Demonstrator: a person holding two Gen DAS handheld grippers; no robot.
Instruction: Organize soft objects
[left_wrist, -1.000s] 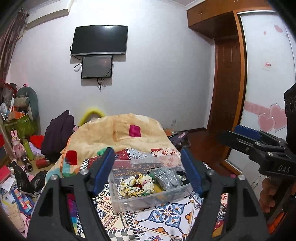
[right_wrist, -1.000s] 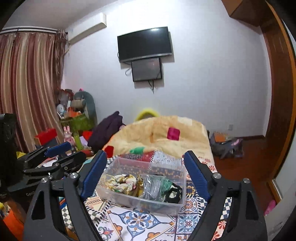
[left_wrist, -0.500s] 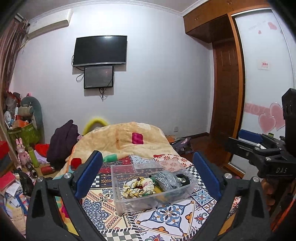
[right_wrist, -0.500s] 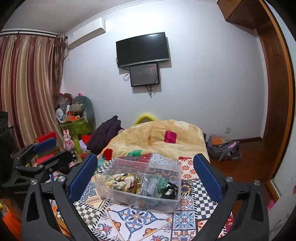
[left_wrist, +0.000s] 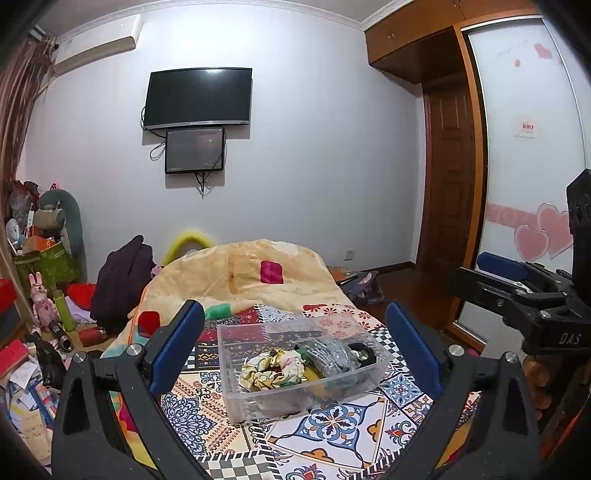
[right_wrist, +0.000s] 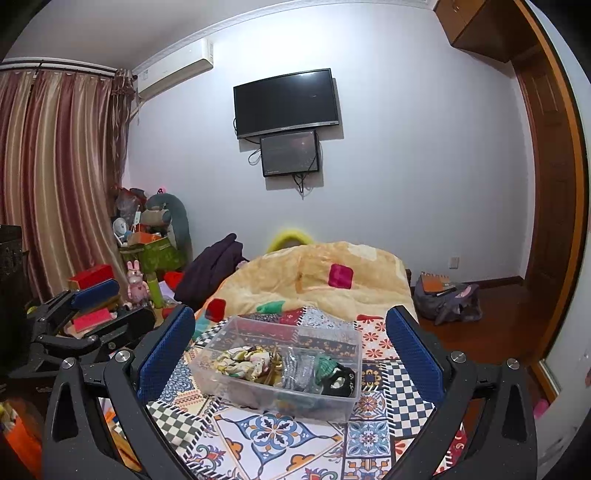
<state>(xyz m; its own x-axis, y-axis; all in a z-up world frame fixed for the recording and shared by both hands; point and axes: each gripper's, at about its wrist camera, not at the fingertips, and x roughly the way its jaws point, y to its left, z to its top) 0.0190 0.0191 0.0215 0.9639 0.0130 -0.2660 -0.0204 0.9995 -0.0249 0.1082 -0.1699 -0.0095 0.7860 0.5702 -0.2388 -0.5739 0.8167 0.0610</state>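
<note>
A clear plastic box (left_wrist: 258, 398) stands on the patterned bedspread (left_wrist: 332, 439). It holds a cream floral scrunchie (left_wrist: 271, 371), a grey glittery scrunchie (left_wrist: 328, 354), a black one (left_wrist: 360, 356) and something green. My left gripper (left_wrist: 295, 349) is open and empty, raised in front of the box. My right gripper (right_wrist: 290, 352) is open and empty, also held back from the box (right_wrist: 236, 384). The same scrunchies show in the right wrist view: cream (right_wrist: 243, 360), grey (right_wrist: 301, 369), black (right_wrist: 340, 380). Each gripper shows at the edge of the other's view.
A tan quilt (left_wrist: 251, 273) is heaped on the bed behind the box. Cluttered boxes, toys and bottles (left_wrist: 40, 295) stand at the left. A dark garment (right_wrist: 210, 266) lies by the quilt. A bag (right_wrist: 447, 299) lies on the wooden floor at the right.
Both grippers have pulled back and risen away from the box, and their jaws have spread wider. The box and its contents have not moved.
</note>
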